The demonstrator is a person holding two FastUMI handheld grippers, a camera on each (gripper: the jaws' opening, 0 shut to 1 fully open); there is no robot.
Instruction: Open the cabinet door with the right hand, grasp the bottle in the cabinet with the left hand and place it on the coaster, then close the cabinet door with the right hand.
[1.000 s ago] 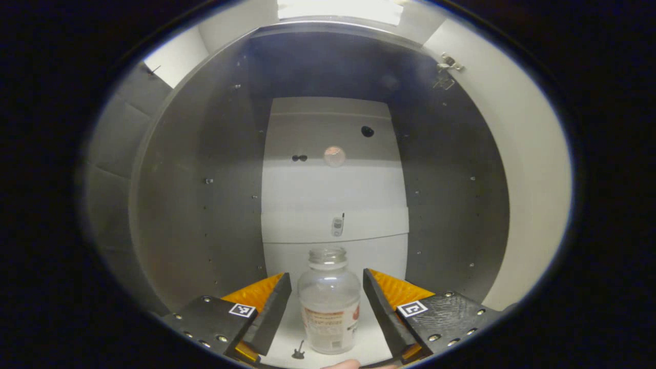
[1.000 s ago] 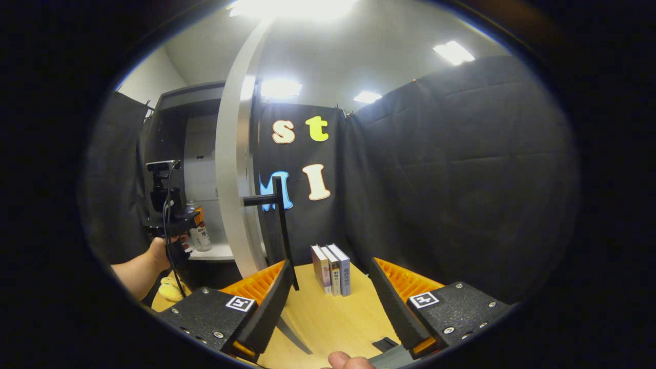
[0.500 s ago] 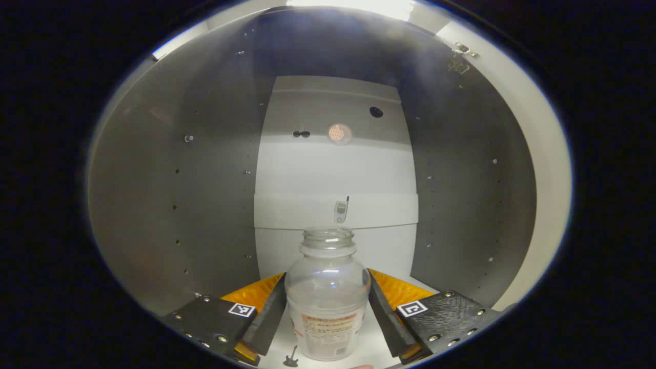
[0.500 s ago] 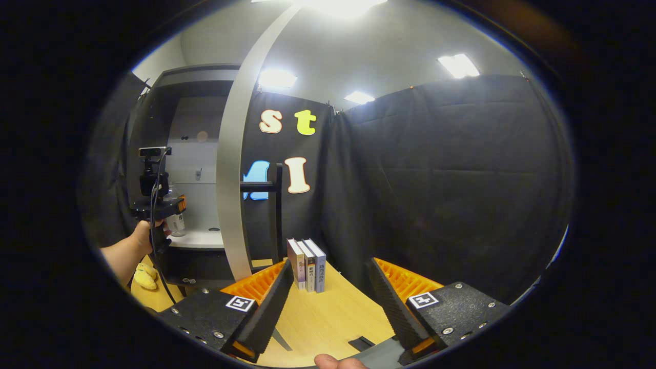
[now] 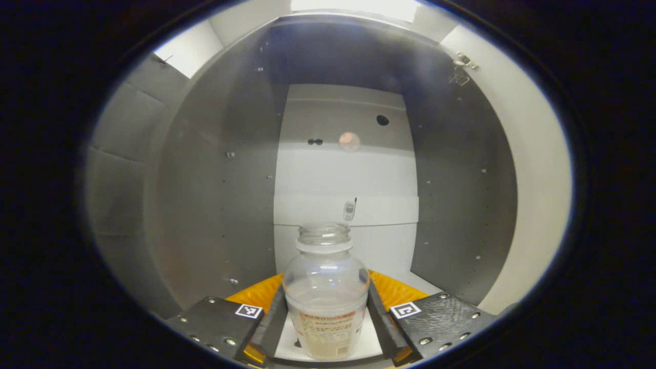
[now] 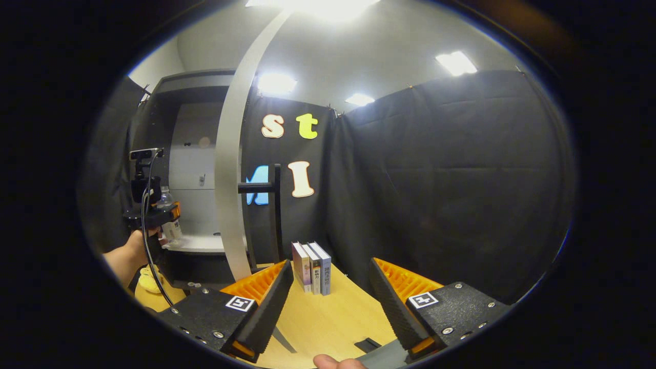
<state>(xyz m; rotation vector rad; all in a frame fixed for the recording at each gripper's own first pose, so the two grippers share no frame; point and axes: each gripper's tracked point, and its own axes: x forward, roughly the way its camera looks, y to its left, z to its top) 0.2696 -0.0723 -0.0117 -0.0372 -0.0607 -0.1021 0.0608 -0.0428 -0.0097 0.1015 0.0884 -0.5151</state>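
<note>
My left gripper (image 5: 326, 328) clenches the bottle (image 5: 326, 294) at twelve o'clock for lifting out; my right gripper (image 6: 330, 302), jaws released, waits beside the door (image 6: 229, 184).

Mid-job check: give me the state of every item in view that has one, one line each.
Cabinet door: swung open.
Bottle: upright on the cabinet shelf, uncapped.
Left hand-held gripper: shut on the bottle.
Right hand-held gripper: open, holding nothing.
Books: standing upright on the table.

The left hand-held gripper (image 5: 326, 328) has closed onto the bottle (image 5: 325, 297).
</note>
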